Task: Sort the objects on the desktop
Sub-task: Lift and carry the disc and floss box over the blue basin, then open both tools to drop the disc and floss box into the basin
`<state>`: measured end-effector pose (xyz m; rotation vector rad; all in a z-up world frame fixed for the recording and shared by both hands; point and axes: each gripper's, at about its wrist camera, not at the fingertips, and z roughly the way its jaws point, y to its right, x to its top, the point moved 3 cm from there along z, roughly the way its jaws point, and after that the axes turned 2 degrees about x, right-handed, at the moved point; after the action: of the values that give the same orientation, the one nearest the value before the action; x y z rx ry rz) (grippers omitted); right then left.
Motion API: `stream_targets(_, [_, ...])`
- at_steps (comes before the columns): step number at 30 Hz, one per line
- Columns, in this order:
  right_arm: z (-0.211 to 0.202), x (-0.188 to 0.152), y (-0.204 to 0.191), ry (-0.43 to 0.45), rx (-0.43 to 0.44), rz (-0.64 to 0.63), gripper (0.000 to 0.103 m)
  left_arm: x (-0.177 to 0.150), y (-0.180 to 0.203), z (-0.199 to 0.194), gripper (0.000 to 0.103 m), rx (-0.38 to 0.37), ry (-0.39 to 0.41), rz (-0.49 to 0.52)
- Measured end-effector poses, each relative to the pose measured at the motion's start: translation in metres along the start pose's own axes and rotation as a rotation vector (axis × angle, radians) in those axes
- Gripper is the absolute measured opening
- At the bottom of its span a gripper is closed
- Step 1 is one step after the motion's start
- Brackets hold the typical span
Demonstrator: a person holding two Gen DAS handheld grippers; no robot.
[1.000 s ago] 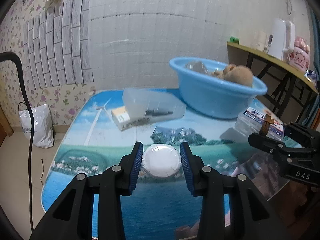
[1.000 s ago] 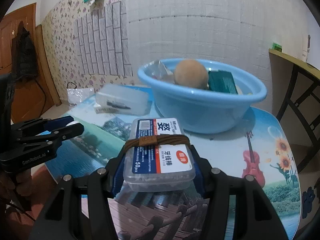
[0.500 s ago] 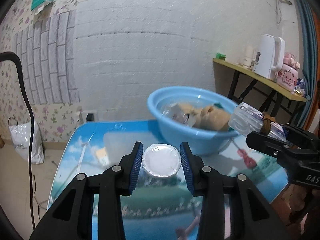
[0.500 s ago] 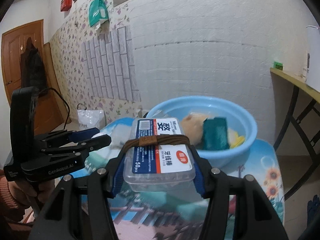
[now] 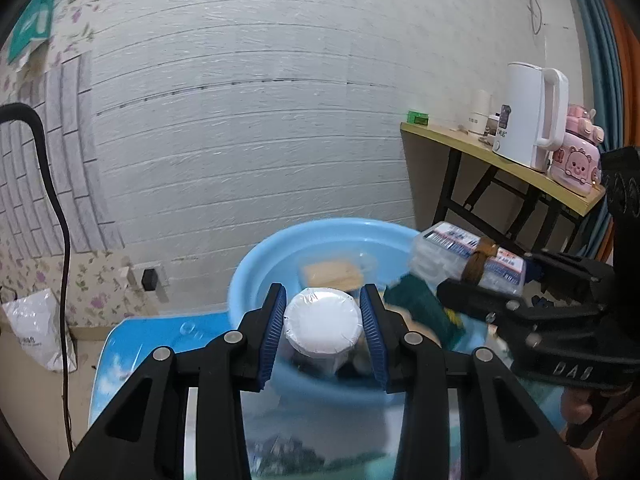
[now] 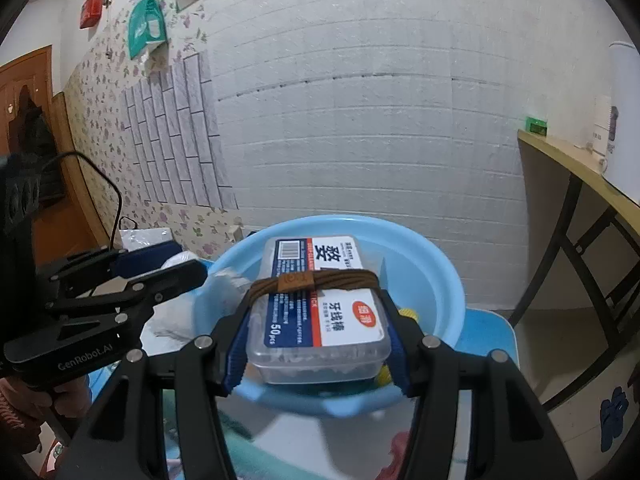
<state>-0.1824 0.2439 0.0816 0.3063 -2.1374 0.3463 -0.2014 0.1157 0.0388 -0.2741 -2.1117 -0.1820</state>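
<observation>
At about two o'clock in the left wrist view a side table (image 5: 520, 168) with black legs stands against the white brick wall (image 5: 260, 128). On it rest a white kettle (image 5: 532, 116), a pink cartoon container (image 5: 576, 164) touching its right side, and a small green box (image 5: 418, 118) at the far end. A black cable (image 5: 56, 208) runs down at nine o'clock, a white plastic bag (image 5: 36, 328) on the floor below it. In the right wrist view a green packet (image 6: 147, 28) and a red box (image 6: 91, 11) hang at eleven o'clock, a wooden door (image 6: 24, 120) at nine
</observation>
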Motion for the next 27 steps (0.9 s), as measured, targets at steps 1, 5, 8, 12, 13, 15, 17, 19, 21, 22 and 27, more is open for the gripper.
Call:
stream_targets(1, [0.004, 0.002, 0.004, -0.005, 0.005, 0.006, 0.056, 0.003, 0.001, 0.005, 0.037, -0.001, -0.005, 0.002])
stream_targets(5, [0.023, 0.004, 0.018, -0.03, 0.016, 0.019, 0.056, 0.009, 0.005, 0.028, 0.037, -0.002, -0.038, -0.002])
stream_targets(8, [0.033, 0.001, 0.024, -0.038, 0.014, 0.026, 0.056, 0.009, 0.007, 0.047, 0.037, 0.004, -0.076, 0.001])
stream_targets(12, [0.042, 0.0, 0.026, -0.044, 0.034, 0.031, 0.058, 0.005, 0.006, 0.061, 0.037, 0.028, -0.099, 0.024])
stream_targets(13, [0.044, 0.001, 0.026, -0.044, 0.032, 0.03, 0.058, 0.004, 0.006, 0.063, 0.039, 0.031, -0.101, 0.021])
stream_targets(15, [0.049, 0.0, 0.027, -0.053, 0.021, 0.029, 0.059, 0.004, 0.004, 0.065, 0.051, 0.034, -0.103, 0.012])
stream_targets(17, [0.05, 0.0, 0.028, -0.048, 0.02, 0.038, 0.064, 0.003, 0.0, 0.064, 0.061, 0.042, -0.092, 0.001])
stream_targets(19, [0.048, -0.001, 0.03, -0.036, 0.023, 0.045, 0.082, 0.004, -0.003, 0.061, 0.065, 0.044, -0.084, -0.004])
stream_targets(21, [0.045, -0.001, 0.031, -0.024, 0.023, 0.052, 0.086, 0.006, -0.004, 0.059, 0.071, 0.049, -0.079, -0.005])
stream_targets(22, [0.044, -0.001, 0.031, -0.019, 0.024, 0.056, 0.086, 0.007, -0.004, 0.057, 0.073, 0.055, -0.072, -0.001])
stream_targets(27, [0.035, -0.002, 0.03, 0.0, 0.009, 0.09, 0.097, 0.006, -0.01, 0.049, 0.081, 0.087, -0.056, -0.006])
